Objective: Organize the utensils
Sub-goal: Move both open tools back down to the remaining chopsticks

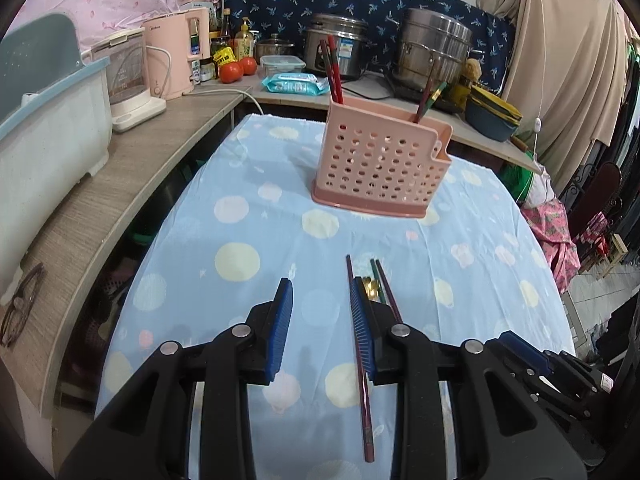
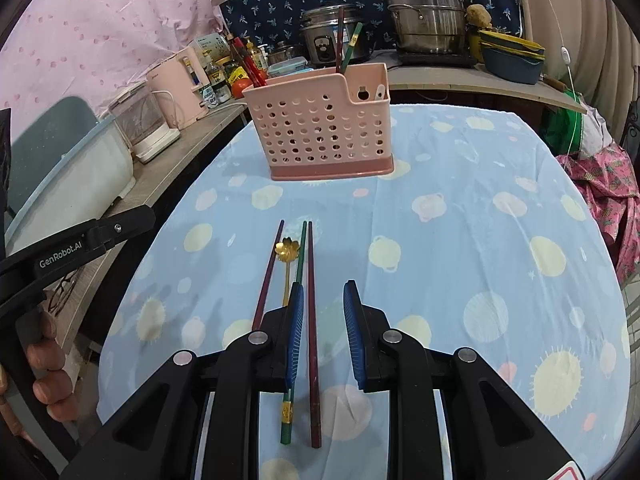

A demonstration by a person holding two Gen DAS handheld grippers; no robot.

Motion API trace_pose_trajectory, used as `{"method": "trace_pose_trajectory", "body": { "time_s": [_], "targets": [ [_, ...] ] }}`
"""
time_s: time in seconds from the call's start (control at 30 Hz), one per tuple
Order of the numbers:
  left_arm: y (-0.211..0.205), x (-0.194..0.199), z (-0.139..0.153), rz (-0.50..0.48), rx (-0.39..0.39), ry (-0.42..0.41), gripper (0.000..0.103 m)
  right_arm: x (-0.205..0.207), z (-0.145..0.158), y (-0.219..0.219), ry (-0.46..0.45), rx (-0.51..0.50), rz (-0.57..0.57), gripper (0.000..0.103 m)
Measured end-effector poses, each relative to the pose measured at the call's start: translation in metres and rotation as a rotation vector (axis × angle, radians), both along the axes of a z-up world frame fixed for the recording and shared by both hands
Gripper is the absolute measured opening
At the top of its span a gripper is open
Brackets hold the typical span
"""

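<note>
Left wrist: left tongs [image 1: 320, 300] released, nothing gripped, over tabletop [image 1: 248, 216]; dark red chopstick [image 1: 362, 376] beside right pad.
Right wrist: right tongs [image 2: 323, 300] released over another red chopstick [image 2: 312, 320]; green chopstick [image 2: 291, 412], gold spoon [image 2: 287, 250] alongside; pink utensil basket [image 2: 320, 124] beyond.

A pink perforated utensil holder [image 2: 320, 128] stood upright on the far part of the blue cloth, with a few chopsticks [image 2: 346, 46] leaning out of its top (reddish and dark green ones). Nearer, four utensils lay flat side by side, pointing toward the holder: a dark red chopstick [image 2: 269, 276], a small gold spoon [image 2: 286, 254] with a flower-shaped bowl, a green chopstick [image 2: 301, 248] with a yellow band, and another dark red chopstick [image 2: 313, 340].
</note>
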State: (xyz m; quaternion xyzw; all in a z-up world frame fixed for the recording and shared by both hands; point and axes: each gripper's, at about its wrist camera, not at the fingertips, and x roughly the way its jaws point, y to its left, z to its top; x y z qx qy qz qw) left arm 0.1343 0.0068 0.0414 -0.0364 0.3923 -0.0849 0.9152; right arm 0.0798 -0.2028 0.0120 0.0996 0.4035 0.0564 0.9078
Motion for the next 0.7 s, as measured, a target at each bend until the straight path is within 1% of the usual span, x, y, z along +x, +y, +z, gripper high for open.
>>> {"method": "trace_pose_trajectory", "body": {
  "time_s": [0.33, 0.6, 0.7],
  "targets": [
    [-0.004, -0.021, -0.033, -0.016, 0.014, 0.083, 0.029, -0.023, -0.021, 0.004, 0.054, -0.004, 0.020, 0.022],
    [-0.011, -0.041, -0.063, -0.043, 0.027, 0.151, 0.029, -0.036, -0.045, 0.016, 0.108, -0.016, 0.055, 0.022],
    [-0.012, -0.048, -0.070, -0.055, 0.028, 0.171, 0.029, -0.039, -0.055, 0.021, 0.131, -0.026, 0.068, 0.022]
  ]
}}
